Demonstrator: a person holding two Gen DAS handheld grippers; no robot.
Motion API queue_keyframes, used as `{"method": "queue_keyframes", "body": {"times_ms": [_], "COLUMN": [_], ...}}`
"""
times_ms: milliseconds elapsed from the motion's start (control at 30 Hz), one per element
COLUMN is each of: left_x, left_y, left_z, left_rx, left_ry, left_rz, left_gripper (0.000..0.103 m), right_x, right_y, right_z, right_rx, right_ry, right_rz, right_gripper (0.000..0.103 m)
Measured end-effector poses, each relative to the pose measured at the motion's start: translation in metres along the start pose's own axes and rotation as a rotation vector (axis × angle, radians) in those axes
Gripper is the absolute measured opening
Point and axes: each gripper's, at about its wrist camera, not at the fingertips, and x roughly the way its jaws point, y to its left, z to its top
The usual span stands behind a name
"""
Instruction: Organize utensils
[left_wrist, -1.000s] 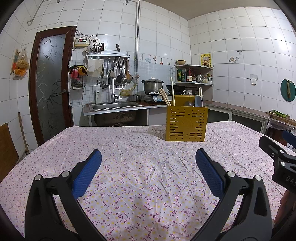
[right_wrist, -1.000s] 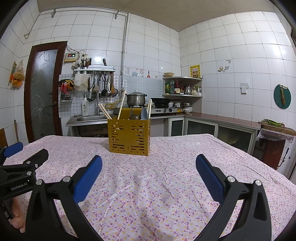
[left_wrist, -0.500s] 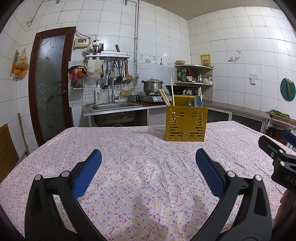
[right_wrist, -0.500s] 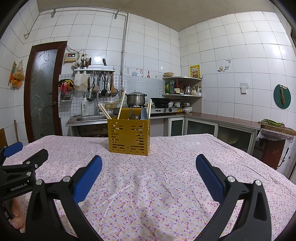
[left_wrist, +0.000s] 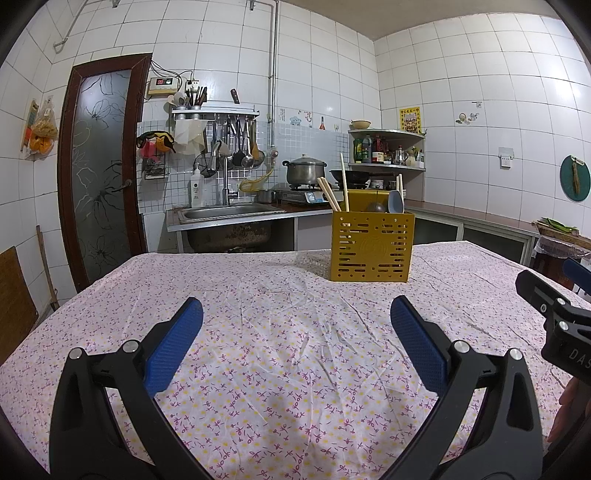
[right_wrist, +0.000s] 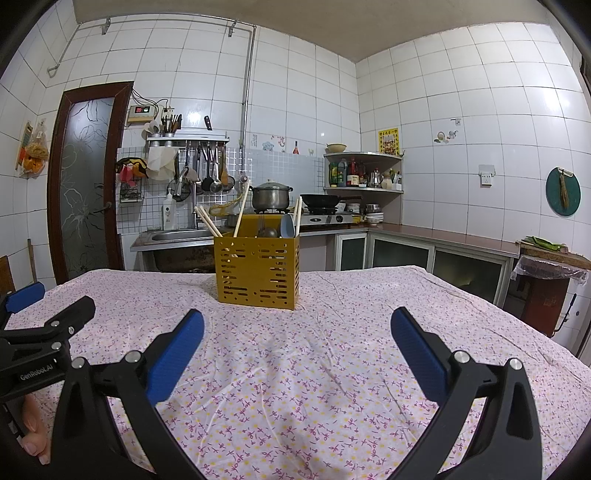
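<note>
Yellow holder upright on the desk, both claws spread and empty

The yellow holder (left_wrist: 371, 249) stands far back on the desk (left_wrist: 258, 332); chopsticks (left_wrist: 330, 194) lean up-left in it, a grey spoon (left_wrist: 395, 202) stands beside; the left claw (left_wrist: 295, 343) and right claw (right_wrist: 297, 345) gape wide, well short of it, gripping nothing.

Tablecloth (left_wrist: 280, 332): lying wrinkled over the table, pink with small flowers.
Door (left_wrist: 99, 166): standing shut at the left, its frosted glass showing a floral pattern.
Sink (left_wrist: 225, 213): sitting in the counter behind the table, ladles (left_wrist: 240, 147) hanging above it.
Pot (right_wrist: 270, 195): resting lidded on the stove, a wok (right_wrist: 320, 200) sitting beside it.
Corner shelf (right_wrist: 364, 172): holding bottles.
</note>
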Motion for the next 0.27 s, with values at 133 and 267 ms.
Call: {"method": "queue_keyframes", "body": {"times_ms": [133,267], "left_x": [-0.0001,-0.0013], "left_y": [0.0005,0.0022], "left_z": [0.0020,0.0049], "left_rx": [0.006,0.009], "left_ry": [0.008,0.009], "left_rz": [-0.003,-0.007], "left_gripper": [0.098,0.098], "right_x": [0.0001,0.0001], "right_y": [-0.0010,-0.0004], "right_z": [0.0002,0.0001], "right_rx": [0.000,0.000], "right_ry": [0.000,0.000], "right_rz": [0.000,0.000], "right_gripper": [0.099,0.099]}}
